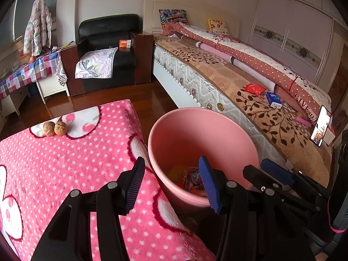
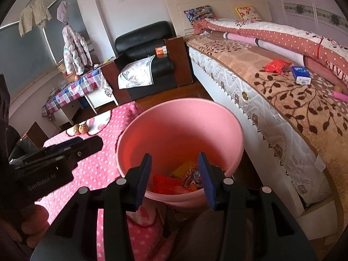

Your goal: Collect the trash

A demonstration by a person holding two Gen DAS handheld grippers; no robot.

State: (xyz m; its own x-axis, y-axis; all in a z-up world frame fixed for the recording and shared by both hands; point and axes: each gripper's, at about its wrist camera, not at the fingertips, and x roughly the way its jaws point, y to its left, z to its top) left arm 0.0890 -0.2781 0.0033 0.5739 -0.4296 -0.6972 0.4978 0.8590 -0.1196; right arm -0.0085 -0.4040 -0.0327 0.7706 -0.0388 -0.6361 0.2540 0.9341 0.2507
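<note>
Right gripper (image 2: 175,177), jaws apart and empty, hangs above the pink bin (image 2: 235,128) at frame centre; next target the walnuts (image 2: 79,129), upper left.

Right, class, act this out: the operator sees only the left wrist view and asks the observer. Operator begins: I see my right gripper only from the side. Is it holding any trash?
Observer: No. The right gripper is open with nothing between its fingers, poised above the pink bin.
Operator: The rim cuts off the near side of the bin's bottom for me. What lies there?
Observer: A red textured piece, next to the yellow piece.
Operator: Anything hanging further left than the puffer jacket?
Observer: Yes, a cream cardigan hangs higher up, to the left of the puffer jacket.
</note>
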